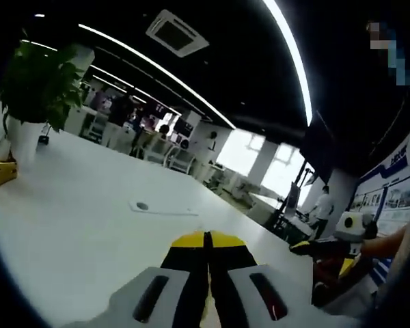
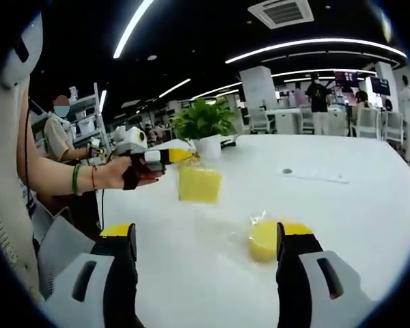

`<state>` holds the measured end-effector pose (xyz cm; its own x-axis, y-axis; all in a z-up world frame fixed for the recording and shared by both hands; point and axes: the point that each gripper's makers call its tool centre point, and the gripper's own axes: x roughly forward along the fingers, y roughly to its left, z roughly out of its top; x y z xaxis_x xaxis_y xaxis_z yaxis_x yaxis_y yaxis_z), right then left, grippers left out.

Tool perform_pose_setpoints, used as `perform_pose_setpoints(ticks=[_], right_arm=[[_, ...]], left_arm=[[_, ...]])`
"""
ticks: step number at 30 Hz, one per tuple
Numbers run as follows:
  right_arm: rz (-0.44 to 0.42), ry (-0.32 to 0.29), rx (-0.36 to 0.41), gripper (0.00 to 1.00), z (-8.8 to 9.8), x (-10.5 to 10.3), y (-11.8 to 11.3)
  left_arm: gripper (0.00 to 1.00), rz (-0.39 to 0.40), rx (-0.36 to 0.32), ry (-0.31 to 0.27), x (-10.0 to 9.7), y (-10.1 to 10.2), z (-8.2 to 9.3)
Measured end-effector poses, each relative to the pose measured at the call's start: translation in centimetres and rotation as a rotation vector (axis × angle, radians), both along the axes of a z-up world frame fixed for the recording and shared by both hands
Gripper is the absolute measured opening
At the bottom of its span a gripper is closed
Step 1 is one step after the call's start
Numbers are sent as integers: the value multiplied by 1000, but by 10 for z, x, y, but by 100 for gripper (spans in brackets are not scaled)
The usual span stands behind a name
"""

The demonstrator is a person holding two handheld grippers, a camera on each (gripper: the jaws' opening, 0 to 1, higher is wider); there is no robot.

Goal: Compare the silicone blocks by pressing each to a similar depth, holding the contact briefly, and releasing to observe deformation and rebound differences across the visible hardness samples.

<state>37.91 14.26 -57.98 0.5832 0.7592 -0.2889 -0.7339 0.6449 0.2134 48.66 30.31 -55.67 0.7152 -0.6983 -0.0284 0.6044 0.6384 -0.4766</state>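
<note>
Silicone blocks: square yellow block [image 2: 199, 183] in clear bag hangs from left tool [image 2: 181, 156], jaws pinched shut on bag top, above white counter [image 2: 342, 219]. Round yellow block [image 2: 263, 240] in its bag lies on counter between right tool [image 2: 203, 239] jaws, spread wide. Potted plant [image 2: 203, 126] behind.

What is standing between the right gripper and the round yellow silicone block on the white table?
Nothing visible. The round yellow silicone block lies on the white table just ahead of the open right gripper. The left gripper, a square yellow block at its tip, is farther back.
</note>
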Motion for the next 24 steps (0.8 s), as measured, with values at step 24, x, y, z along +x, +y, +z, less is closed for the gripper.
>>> perform_pose_setpoints(ticks=[24], right_arm=[[178, -42, 129, 94, 43, 36, 49]], left_arm=[[0, -315, 5, -157, -72, -89, 109]])
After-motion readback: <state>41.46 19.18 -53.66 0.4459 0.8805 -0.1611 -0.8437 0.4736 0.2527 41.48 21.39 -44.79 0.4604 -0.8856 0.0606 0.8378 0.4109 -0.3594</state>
